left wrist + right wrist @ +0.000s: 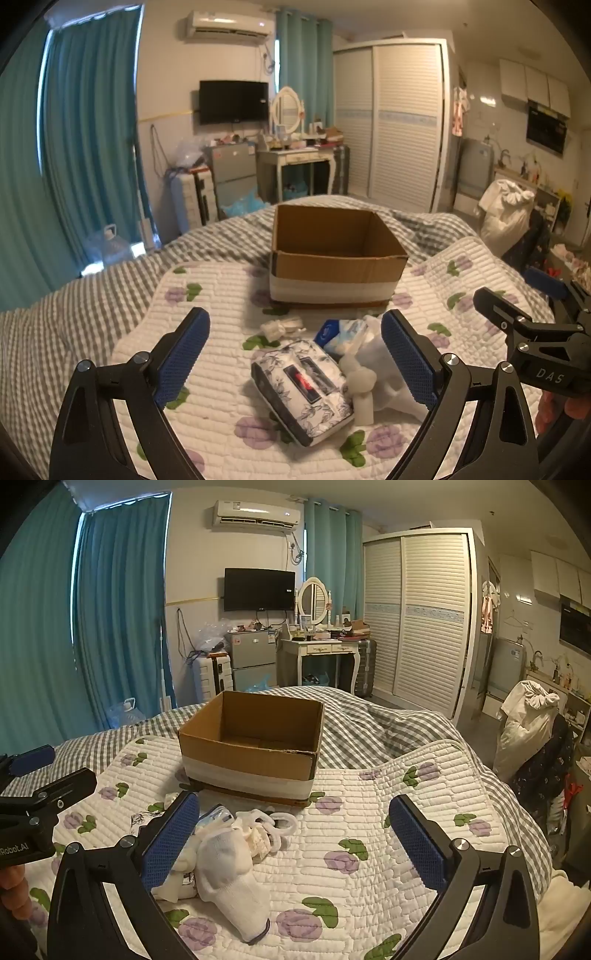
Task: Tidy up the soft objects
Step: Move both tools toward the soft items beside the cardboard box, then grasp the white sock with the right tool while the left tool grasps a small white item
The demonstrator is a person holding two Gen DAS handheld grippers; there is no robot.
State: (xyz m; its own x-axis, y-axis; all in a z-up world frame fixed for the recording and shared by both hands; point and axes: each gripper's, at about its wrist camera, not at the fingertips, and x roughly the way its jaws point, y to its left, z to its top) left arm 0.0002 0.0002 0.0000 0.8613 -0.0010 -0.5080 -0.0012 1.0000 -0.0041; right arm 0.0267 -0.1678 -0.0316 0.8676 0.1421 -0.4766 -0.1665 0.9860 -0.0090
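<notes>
An empty cardboard box [332, 254] [251, 746] stands on the quilted bed cover. In front of it lies a heap of soft things: a floral pouch [303, 391], a blue-and-white packet [340, 332], a small white bundle [280, 326] and white socks [229, 871]. My left gripper [295, 362] hangs open above the pouch, touching nothing. My right gripper [295, 845] is open too, its left finger over the sock heap and bare quilt between the pads. Each gripper shows at the edge of the other's view.
The floral quilt [369, 812] lies over a grey checked blanket [92, 295]. Beyond the bed stand a dressing table [321, 653], a small fridge [251, 661], a suitcase [212, 679] and a wardrobe [417, 620]. A chair piled with clothes [532, 731] is at the right.
</notes>
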